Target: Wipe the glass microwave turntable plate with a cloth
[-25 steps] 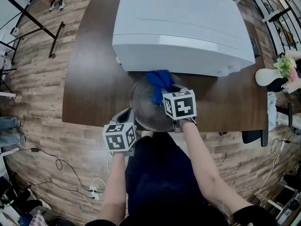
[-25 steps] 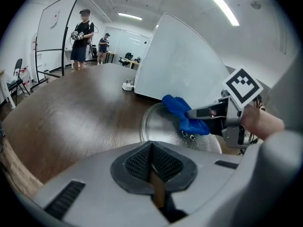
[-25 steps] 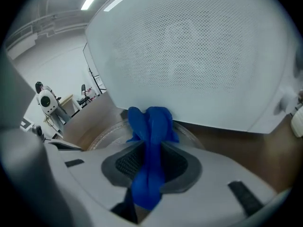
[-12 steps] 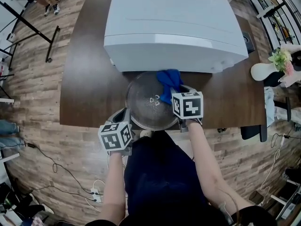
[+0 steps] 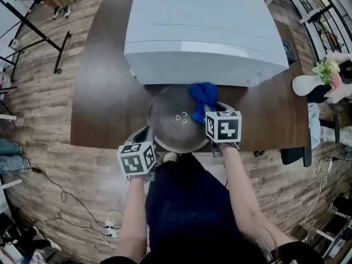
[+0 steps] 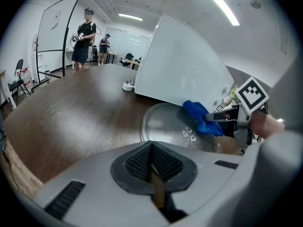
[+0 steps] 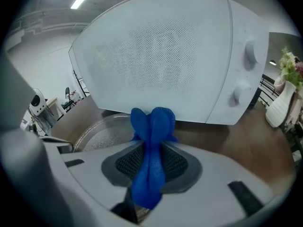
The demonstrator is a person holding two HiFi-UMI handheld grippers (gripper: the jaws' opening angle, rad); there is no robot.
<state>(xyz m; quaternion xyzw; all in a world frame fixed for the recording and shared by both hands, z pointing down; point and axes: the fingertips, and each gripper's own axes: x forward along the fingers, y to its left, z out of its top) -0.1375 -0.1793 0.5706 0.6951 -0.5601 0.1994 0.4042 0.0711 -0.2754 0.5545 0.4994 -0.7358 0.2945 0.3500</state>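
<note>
Wiping step, I reckon: my right gripper (image 7: 149,167) is pinching the blue cloth (image 5: 202,97) against the plate (image 5: 173,122), which is sitting on the worktop (image 5: 104,92) just before the microwave (image 5: 203,26). My left gripper (image 6: 151,167) is hovering farther from the microwave, jaws pressed together. The next move is calling for a sweep away from the microwave.

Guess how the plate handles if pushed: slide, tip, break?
The plate looks rigid, smooth glass lying flat on the table, so it likely slides rather than tips. Its near rim seems at the table edge; a push that way might drop and break it.
</note>
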